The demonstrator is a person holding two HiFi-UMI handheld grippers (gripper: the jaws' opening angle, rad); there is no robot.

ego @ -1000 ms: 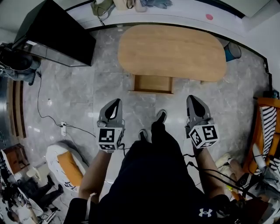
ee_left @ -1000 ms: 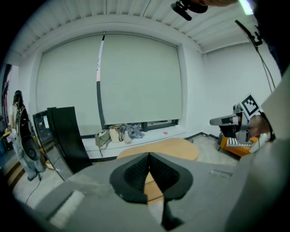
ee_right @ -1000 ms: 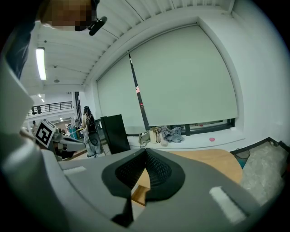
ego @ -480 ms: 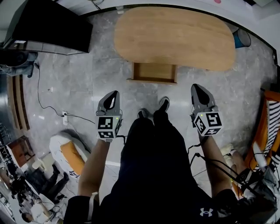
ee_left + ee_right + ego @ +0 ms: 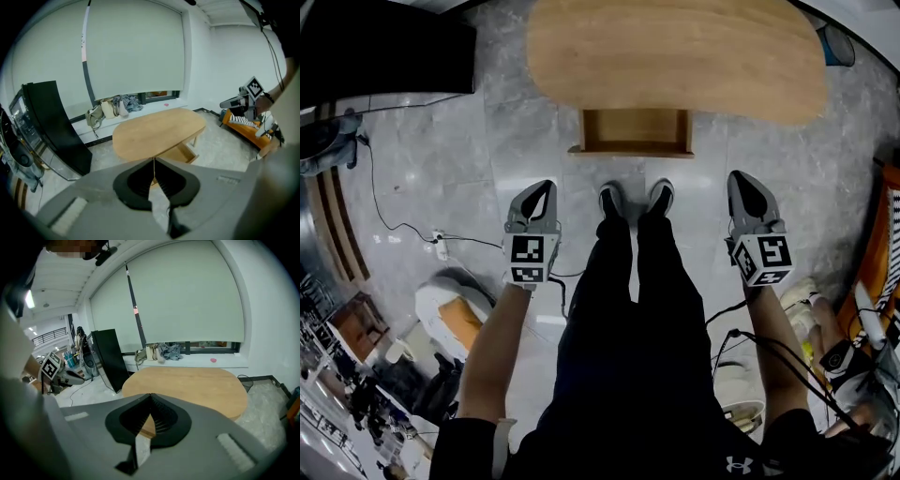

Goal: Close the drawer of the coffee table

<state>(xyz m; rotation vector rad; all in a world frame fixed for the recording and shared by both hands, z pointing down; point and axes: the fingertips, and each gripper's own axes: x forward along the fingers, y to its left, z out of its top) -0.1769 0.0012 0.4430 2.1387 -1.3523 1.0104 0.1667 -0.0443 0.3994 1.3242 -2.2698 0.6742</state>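
Head view: left gripper (image 5: 545, 187) and right gripper (image 5: 740, 177), jaws pressed together empty, near the open drawer (image 5: 634, 132).

Pale honey-brown wood covers both the oval desk (image 5: 675, 56) and its drawer (image 5: 633, 131). The floor (image 5: 441, 178) is grey with a marbled pattern. The left claw (image 5: 546, 187) and right claw (image 5: 741, 178) are grey, lined in black. Each carries a cube (image 5: 528, 260) of black-and-white square markers. The person's trousers (image 5: 628, 328) are black. The shoes (image 5: 610, 199) are black, edged white. A panel (image 5: 384, 56) is glossy black.
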